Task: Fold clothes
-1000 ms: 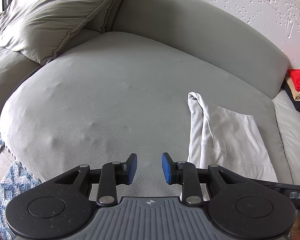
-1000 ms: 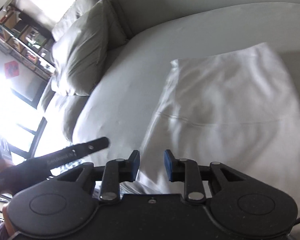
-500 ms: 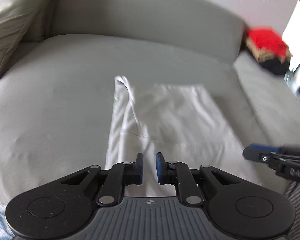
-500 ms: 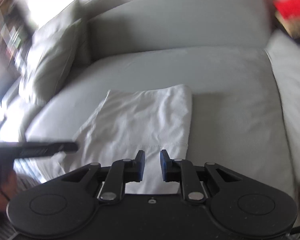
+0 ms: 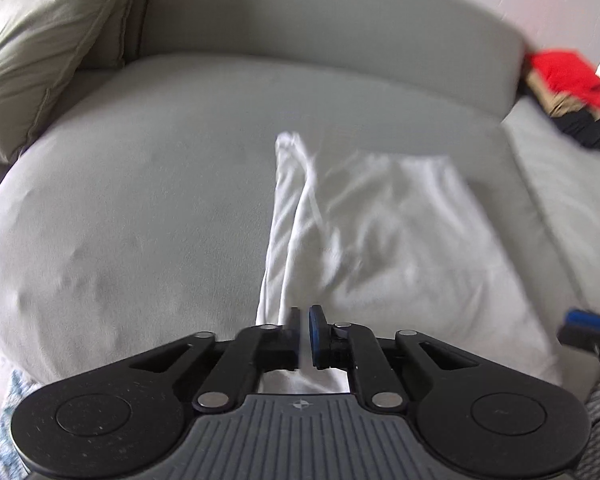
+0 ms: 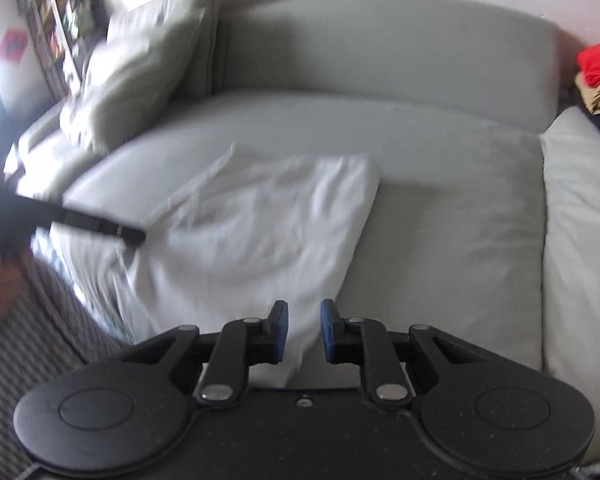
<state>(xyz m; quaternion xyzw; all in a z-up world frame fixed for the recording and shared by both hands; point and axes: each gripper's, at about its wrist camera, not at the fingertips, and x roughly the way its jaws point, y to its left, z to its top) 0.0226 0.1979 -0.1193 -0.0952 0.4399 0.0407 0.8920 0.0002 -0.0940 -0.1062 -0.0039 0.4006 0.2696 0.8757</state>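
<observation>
Nearest to me, my left tool point(image 5: 304, 334) has its pads drawn together on a thin fold of the white garment point(image 5: 380, 248) at that garment's near left edge, while my right tool point(image 6: 303, 330) stands with its pads apart, the near right corner of the cloth lying just beneath and between them, not yet pinched. The garment rests on the grey sofa cushion point(image 5: 140, 200), directly ahead of both tools; its long axis runs away from me toward the sofa backrest point(image 5: 320, 28), with a narrow doubled strip along its left side ending in a small peak at the far end. Risk, as I judge it: with only one corner held, any lift would drag the cloth askew and undo the side fold; the left pinch looks shallow and could slip. Motion blur prevents my confirming how many layers are caught. Farther right, beyond the cushion, lies a red and dark clothes pile point(image 5: 568, 92).
</observation>
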